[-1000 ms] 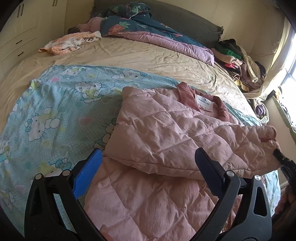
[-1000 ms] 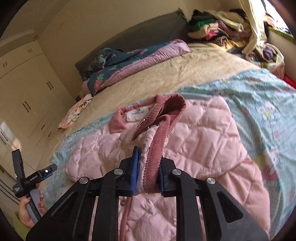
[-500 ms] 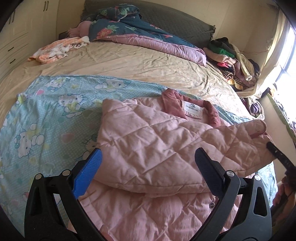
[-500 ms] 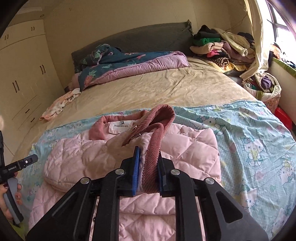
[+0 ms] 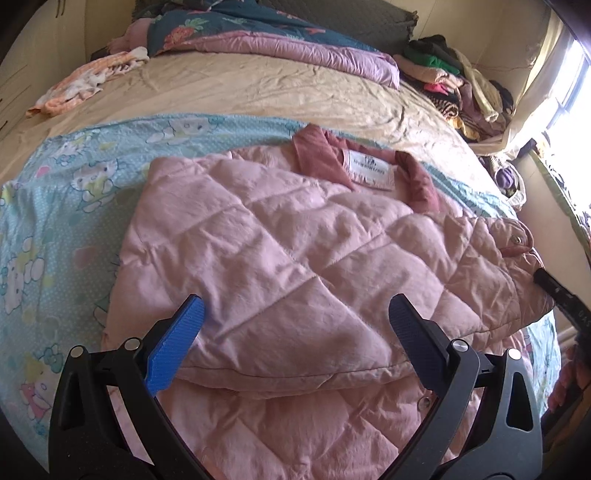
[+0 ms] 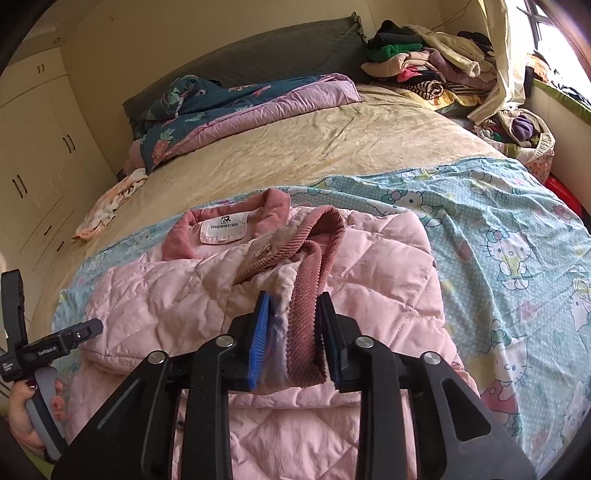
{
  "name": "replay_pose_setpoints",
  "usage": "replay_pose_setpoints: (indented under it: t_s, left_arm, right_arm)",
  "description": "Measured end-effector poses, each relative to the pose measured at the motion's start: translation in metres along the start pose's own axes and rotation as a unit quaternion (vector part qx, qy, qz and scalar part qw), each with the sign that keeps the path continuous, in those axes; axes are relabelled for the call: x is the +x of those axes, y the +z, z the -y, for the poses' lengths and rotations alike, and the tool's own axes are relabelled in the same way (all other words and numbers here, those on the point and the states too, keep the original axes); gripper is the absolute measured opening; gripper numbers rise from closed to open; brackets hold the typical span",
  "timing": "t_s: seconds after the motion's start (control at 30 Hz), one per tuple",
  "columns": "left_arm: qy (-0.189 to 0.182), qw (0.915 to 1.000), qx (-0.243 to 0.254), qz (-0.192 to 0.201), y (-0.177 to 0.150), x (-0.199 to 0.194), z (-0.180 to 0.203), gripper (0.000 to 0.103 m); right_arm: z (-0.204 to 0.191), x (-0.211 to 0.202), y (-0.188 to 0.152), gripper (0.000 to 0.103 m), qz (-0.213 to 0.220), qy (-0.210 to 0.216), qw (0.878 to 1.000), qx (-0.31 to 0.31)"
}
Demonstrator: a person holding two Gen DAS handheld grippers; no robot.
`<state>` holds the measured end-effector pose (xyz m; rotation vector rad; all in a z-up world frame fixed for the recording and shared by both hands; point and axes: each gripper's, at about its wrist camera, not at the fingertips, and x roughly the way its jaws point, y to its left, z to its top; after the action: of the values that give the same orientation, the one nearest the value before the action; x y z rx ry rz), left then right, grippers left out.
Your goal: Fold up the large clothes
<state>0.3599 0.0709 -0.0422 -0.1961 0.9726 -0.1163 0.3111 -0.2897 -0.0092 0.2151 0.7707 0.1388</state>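
On the bed (image 6: 332, 147), my right tool (image 6: 291, 339) is opening around the jacket (image 5: 295, 258) cuff (image 6: 306, 317) while my left tool (image 5: 295, 325) hovers spread and empty; released carelessly, I judge the puffy sleeve could spring back unfolded.

My left claw (image 5: 293, 334) has its jaws spread wide over the folded pink quilted jacket (image 5: 295, 251), nothing between them, so the way down onto the quilting is free. Left of the jacket the cartoon-cat sheet (image 5: 62, 206) lies flat and bare, good room to sweep. Beyond the jacket's collar the beige bedspread (image 5: 258, 96) is open up to the rumpled floral quilt (image 5: 266, 33). Right of the jacket, the heap of clothes (image 6: 424, 66) and a stuffed bag (image 6: 524, 129) crowd the bed edge. My right claw (image 6: 291, 334) is opening, the jacket's corduroy cuff (image 6: 306, 314) filling the gap.
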Motion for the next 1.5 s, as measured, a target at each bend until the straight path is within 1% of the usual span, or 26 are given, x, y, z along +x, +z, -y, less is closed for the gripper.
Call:
replay_pose_setpoints:
  t_s: [0.07, 0.1, 0.13, 0.23, 0.3, 0.33, 0.4, 0.47, 0.63, 0.67, 0.7, 0.73, 0.8, 0.87, 1.0, 1.1, 1.27, 1.4, 1.47, 1.5]
  left_arm:
    - [0.006, 0.9999, 0.007, -0.009, -0.002, 0.007, 0.0, 0.093]
    - [0.007, 0.9999, 0.008, -0.013, -0.004, 0.01, 0.0, 0.093]
    - [0.01, 0.9998, 0.01, -0.016, -0.005, 0.014, 0.0, 0.093]
    - [0.019, 0.9994, 0.016, -0.023, -0.008, 0.022, -0.002, 0.093]
    - [0.022, 0.9993, 0.015, -0.028, -0.009, 0.028, -0.004, 0.094]
    - [0.024, 0.9992, 0.014, -0.028, -0.01, 0.031, -0.006, 0.095]
    - [0.026, 0.9991, 0.012, -0.031, -0.011, 0.037, -0.009, 0.095]
    - [0.024, 0.9992, 0.008, -0.029, -0.013, 0.04, -0.011, 0.095]
    - [0.022, 0.9994, 0.008, -0.027, -0.015, 0.042, -0.011, 0.095]
    - [0.022, 0.9994, 0.008, -0.027, -0.014, 0.043, -0.012, 0.095]
    - [0.022, 0.9994, 0.008, -0.026, -0.014, 0.042, -0.012, 0.095]
    - [0.021, 0.9994, 0.008, -0.026, -0.014, 0.043, -0.013, 0.095]
    - [0.021, 0.9994, 0.01, -0.024, -0.015, 0.042, -0.012, 0.095]
    - [0.023, 0.9994, 0.013, -0.023, -0.015, 0.041, -0.01, 0.095]
    - [0.025, 0.9994, 0.016, -0.017, -0.016, 0.032, -0.006, 0.095]
    - [0.024, 0.9995, 0.011, -0.015, -0.017, 0.023, -0.006, 0.095]
    - [0.019, 0.9998, 0.009, -0.006, -0.021, 0.003, -0.005, 0.095]
    - [0.002, 1.0, 0.001, -0.005, -0.025, -0.01, -0.006, 0.095]
    - [0.005, 1.0, 0.004, -0.002, -0.028, -0.016, -0.005, 0.095]
    - [0.004, 1.0, 0.004, -0.001, -0.029, -0.018, -0.004, 0.095]
  right_arm:
    - [0.0, -0.007, 0.001, 0.038, 0.011, -0.005, 1.0, -0.001]
    - [0.0, -0.01, 0.002, 0.047, 0.018, -0.006, 1.0, -0.002]
    - [-0.002, -0.013, 0.003, 0.051, 0.021, -0.005, 1.0, -0.007]
    - [-0.015, -0.016, 0.003, 0.051, 0.016, 0.011, 0.999, -0.03]
    - [-0.027, -0.015, 0.001, 0.054, 0.005, 0.023, 0.999, -0.048]
    - [-0.034, -0.012, 0.0, 0.057, -0.003, 0.033, 0.998, -0.056]
    - [-0.049, -0.006, -0.003, 0.058, -0.017, 0.048, 0.996, -0.076]
    - [-0.065, 0.004, -0.008, 0.059, -0.036, 0.049, 0.993, -0.098]
    - [-0.087, 0.044, -0.021, 0.059, -0.099, 0.038, 0.986, -0.127]
    - [-0.088, 0.053, -0.024, 0.06, -0.11, 0.03, 0.985, -0.129]
    - [-0.088, 0.065, -0.028, 0.065, -0.129, 0.02, 0.983, -0.129]
    - [-0.086, 0.077, -0.033, 0.067, -0.147, 0.014, 0.981, -0.125]
    - [-0.08, 0.095, -0.04, 0.068, -0.164, 0.011, 0.98, -0.115]
    - [-0.078, 0.106, -0.044, 0.069, -0.167, 0.007, 0.979, -0.115]
    - [-0.08, 0.115, -0.046, 0.071, -0.164, -0.007, 0.98, -0.115]
    - [-0.079, 0.116, -0.048, 0.071, -0.159, -0.004, 0.981, -0.111]
    - [-0.076, 0.108, -0.051, 0.071, -0.147, 0.001, 0.984, -0.102]
    - [-0.075, 0.098, -0.052, 0.071, -0.146, -0.001, 0.985, -0.087]
    - [-0.075, 0.091, -0.05, 0.072, -0.146, 0.006, 0.986, -0.077]
    - [-0.073, 0.085, -0.049, 0.075, -0.143, 0.018, 0.987, -0.066]
